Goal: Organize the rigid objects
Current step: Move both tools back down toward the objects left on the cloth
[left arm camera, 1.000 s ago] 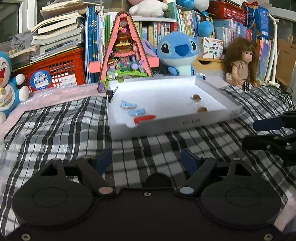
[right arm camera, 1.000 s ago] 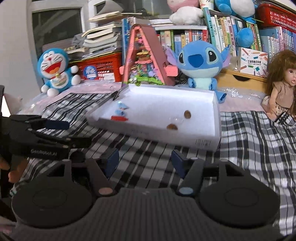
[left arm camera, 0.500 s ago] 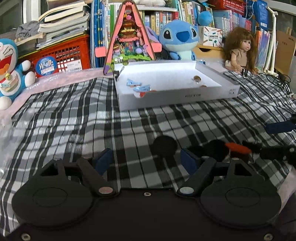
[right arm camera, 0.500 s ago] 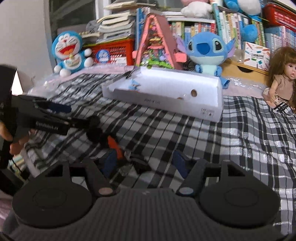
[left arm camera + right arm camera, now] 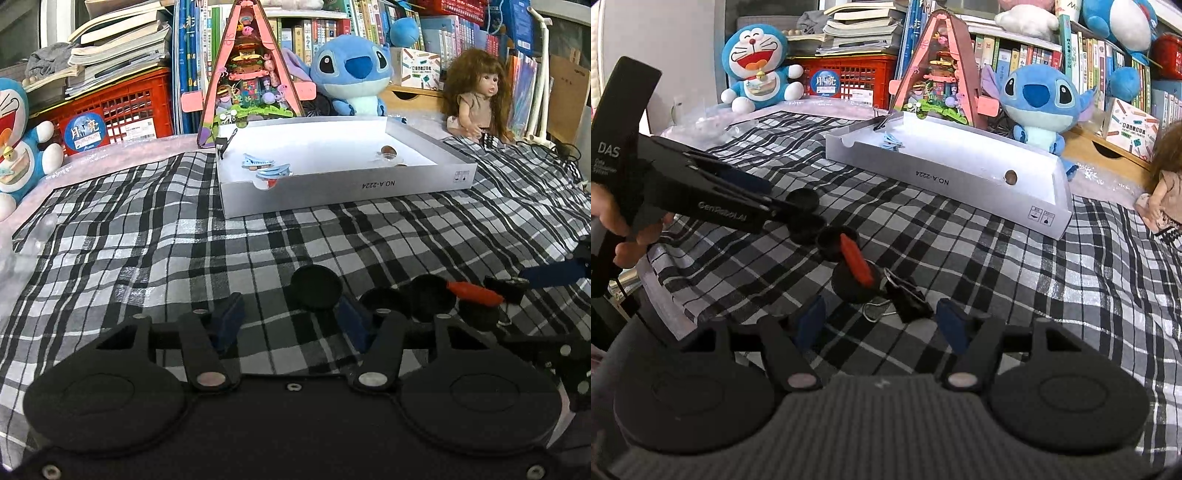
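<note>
At the far left of the right wrist view we see our left gripper point(image 5: 783, 199) lying low over the checked cloth point(image 5: 1015, 280), its fingers spread and holding nothing, the tips by the first of the black round caps point(image 5: 802, 199). Three more black caps run from there toward the right in a loose row, and an orange-red clip point(image 5: 856, 264) rests across the last two. Just right of it lies a black binder clip point(image 5: 908, 293), touching the nearest cap. Our right gripper point(image 5: 882, 325) sits low behind that clip with its jaws wide apart, gripping nothing; the binder clip lies between the two blue pads point(image 5: 809, 325). Farther back stands the white cardboard tray point(image 5: 332, 192), well apart from the caps, with blue shark-shaped clips point(image 5: 256, 161) near its left end and small brown round pieces point(image 5: 388, 150) toward its right.
</note>
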Motion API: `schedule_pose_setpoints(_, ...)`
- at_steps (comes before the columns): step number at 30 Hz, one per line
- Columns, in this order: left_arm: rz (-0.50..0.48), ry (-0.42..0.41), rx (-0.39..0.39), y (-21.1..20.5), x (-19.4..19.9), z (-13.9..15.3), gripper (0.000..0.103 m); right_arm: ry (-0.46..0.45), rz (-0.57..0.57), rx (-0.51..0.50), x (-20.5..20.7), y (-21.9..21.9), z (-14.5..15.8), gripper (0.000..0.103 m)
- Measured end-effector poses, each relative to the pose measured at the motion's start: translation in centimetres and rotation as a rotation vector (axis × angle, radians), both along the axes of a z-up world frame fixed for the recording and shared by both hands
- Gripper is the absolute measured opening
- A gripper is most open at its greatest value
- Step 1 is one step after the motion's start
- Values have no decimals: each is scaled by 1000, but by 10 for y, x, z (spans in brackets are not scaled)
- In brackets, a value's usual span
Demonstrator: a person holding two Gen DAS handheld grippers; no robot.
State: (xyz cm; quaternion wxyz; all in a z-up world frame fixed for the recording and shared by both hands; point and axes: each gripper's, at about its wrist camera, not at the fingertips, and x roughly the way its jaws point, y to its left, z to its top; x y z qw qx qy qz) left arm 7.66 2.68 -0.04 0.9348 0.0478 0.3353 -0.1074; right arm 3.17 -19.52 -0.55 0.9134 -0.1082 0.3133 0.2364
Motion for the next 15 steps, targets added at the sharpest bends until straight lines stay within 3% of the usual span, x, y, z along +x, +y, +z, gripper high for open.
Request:
schedule_pose_setpoints(7, -9, 13, 9, -11, 8, 1, 49, -25, -20, -39, 2, -1, 2, 73)
schedule_pose_setpoints(15, -6, 25, 11, -15, 13, 2, 48, -56, -144, -61, 14, -14, 3, 71)
